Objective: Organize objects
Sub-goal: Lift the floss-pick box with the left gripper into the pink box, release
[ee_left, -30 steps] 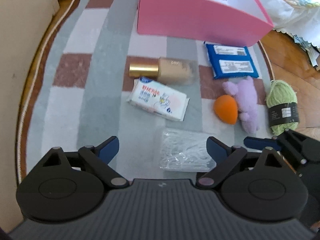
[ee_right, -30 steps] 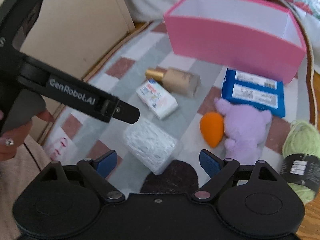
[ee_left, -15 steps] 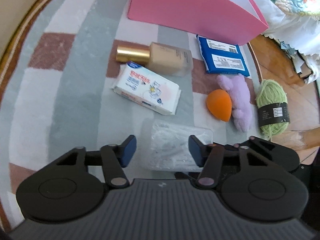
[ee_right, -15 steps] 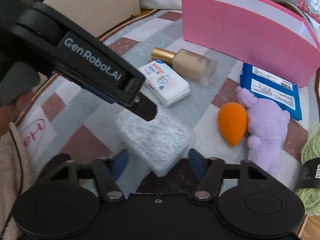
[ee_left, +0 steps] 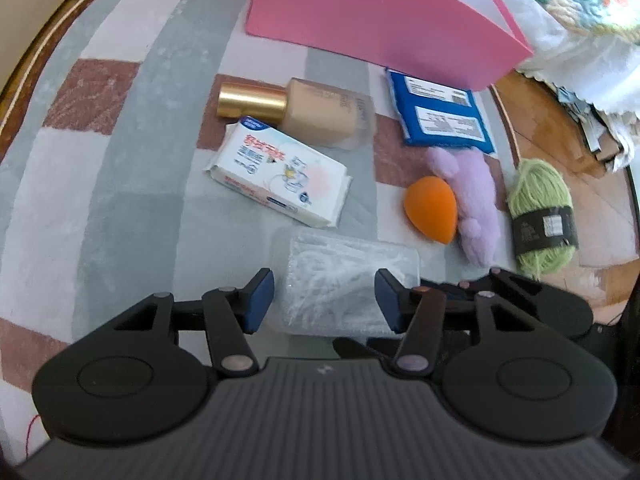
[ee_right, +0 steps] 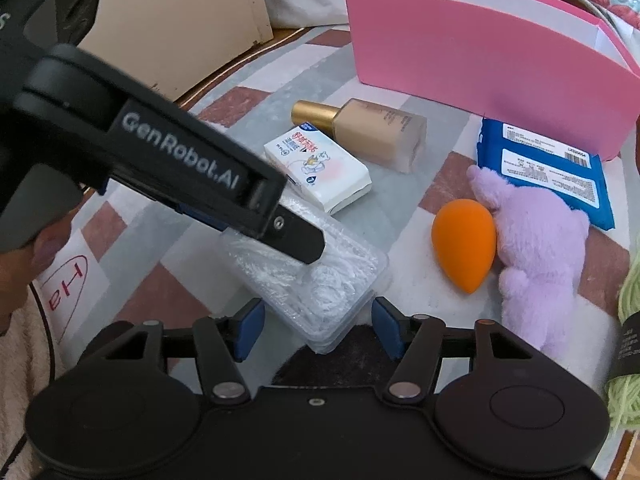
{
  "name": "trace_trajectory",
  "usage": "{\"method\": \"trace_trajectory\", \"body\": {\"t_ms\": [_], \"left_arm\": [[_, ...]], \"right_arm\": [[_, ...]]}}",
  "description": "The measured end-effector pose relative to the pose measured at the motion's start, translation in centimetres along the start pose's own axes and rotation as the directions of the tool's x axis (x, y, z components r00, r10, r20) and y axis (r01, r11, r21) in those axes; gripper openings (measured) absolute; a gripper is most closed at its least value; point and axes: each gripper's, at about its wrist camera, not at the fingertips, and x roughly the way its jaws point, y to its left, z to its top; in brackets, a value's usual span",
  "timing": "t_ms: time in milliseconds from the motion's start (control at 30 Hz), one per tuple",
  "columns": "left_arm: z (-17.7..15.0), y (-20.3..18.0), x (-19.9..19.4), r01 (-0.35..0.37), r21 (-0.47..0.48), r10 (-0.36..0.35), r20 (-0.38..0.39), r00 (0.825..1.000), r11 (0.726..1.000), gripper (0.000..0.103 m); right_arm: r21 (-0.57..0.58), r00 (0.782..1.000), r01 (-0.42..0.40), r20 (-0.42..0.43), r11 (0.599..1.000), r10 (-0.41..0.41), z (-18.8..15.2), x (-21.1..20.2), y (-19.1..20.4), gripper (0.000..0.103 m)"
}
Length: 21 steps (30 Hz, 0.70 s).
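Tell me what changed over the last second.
Both claws, left and right, came down over the clear plastic box, their jaws closing to bracket it. No firm grip shows yet. The pink box and the other items stayed put.

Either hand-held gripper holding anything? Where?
Nothing clearly held. The left hand-held gripper and right hand-held gripper, jaws just closing, straddle the clear plastic box on the rug: left shows a pad gap; right's contact unclear.

L claw (ee_left: 324,300): part-open, angled down | R claw (ee_right: 318,328): same
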Motion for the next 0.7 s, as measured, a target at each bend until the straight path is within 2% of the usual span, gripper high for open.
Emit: {"method": "trace_trajectory", "body": {"t_ms": [200, 333, 500, 700], "left_arm": [[-0.7, -2.7, -3.0, -0.023, 0.051, 0.021, 0.046, 0.999, 0.998, 0.053], [0.1, -4.4, -5.2, -0.006, 0.068, 0.001, 0.075, 0.997, 0.998, 0.053], [2.7, -6.4, -8.7, 0.055, 0.093, -0.065, 0.109, 0.992, 0.994, 0.053], [7.2, -9.4, -12.3, 0.052, 0.169, -0.079, 0.156, 0.985, 0.984, 0.054]], "right_arm": [[-0.132, 0.998, 0.043, 0.05, 0.99, -0.037, -0.2, -2.6, 1.2, 0.065], [-0.166, 0.995, 0.068, 0.077, 0.984, -0.056, 0.7, -5.2, 1.1, 0.065], [-0.204, 0.988, 0.111, 0.131, 0.973, -0.085, 2.7, -8.9, 0.3, 0.065], [-0.217, 0.978, 0.137, 0.186, 0.966, -0.097, 7.2, -12.7, -1.3, 0.065]]}}
